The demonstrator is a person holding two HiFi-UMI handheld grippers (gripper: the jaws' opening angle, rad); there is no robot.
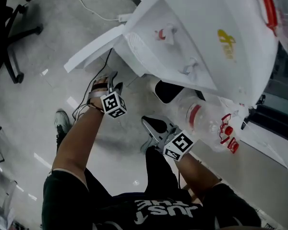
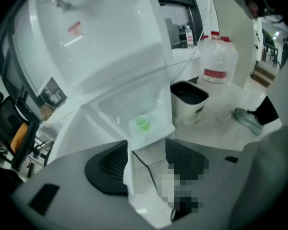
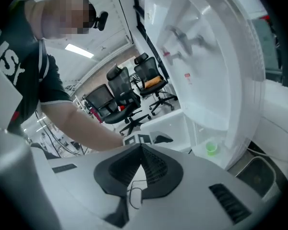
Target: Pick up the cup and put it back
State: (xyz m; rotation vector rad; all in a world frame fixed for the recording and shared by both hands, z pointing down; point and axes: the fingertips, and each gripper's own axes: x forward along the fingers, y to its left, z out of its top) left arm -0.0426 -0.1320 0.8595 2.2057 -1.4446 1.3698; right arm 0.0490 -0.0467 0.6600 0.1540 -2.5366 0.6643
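White water dispenser (image 2: 105, 56), green cup (image 2: 142, 123) in its tray, left tongs (image 2: 146, 155) spread, empty, right tongs (image 3: 140, 152) pressed together, empty.

Ahead of the left gripper (image 2: 147, 150) the dispenser (image 2: 110, 56) is glossy white plastic, the cup (image 2: 142, 123) translucent green plastic.

Small cup (image 2: 142, 123), translucent green, round, mouth up. Upright on the white tray (image 2: 116, 110) inside the low recess of the dispenser (image 2: 110, 47). Off-centre there, nearer the tray's front edge than the recess's back wall. Touching nothing but the tray. Too small to tell whether filled or empty.
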